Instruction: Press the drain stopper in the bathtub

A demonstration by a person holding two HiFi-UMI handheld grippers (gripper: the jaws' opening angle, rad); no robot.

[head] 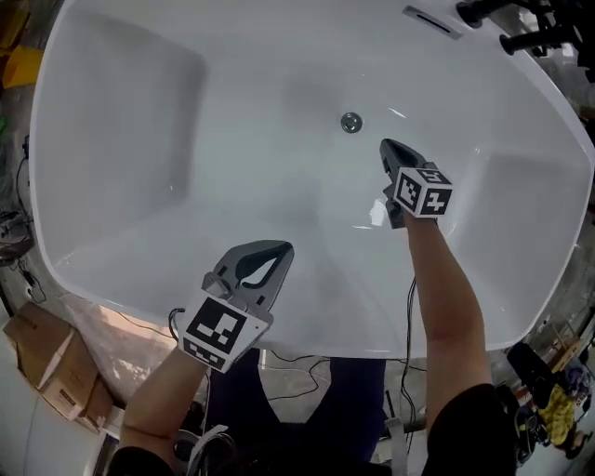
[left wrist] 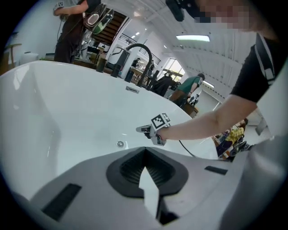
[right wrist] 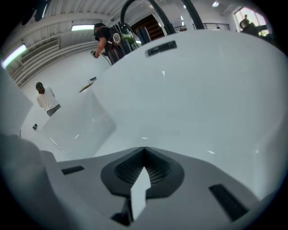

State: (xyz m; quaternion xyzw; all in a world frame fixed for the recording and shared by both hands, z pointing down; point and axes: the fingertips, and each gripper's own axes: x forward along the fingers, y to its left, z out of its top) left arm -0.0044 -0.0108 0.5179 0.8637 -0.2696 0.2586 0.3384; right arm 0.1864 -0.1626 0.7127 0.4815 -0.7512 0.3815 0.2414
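The round chrome drain stopper [head: 350,122] sits in the floor of the white bathtub [head: 139,139]. My right gripper [head: 387,147] hangs inside the tub, shut on nothing, its tip a little to the right of the stopper and nearer me. My left gripper [head: 282,249] hovers over the tub's near rim, also shut and empty. The left gripper view shows the stopper [left wrist: 119,144] beyond my left gripper [left wrist: 145,149], with the right gripper [left wrist: 142,130] just right of it. In the right gripper view my right gripper [right wrist: 144,149] faces bare tub wall, and the stopper is out of sight.
A black faucet [head: 521,23] and an overflow slot [head: 431,22] are at the tub's far right rim. Cardboard boxes [head: 42,358] lie on the floor at the left. Cables run under the near rim. People stand [left wrist: 69,31] beyond the tub.
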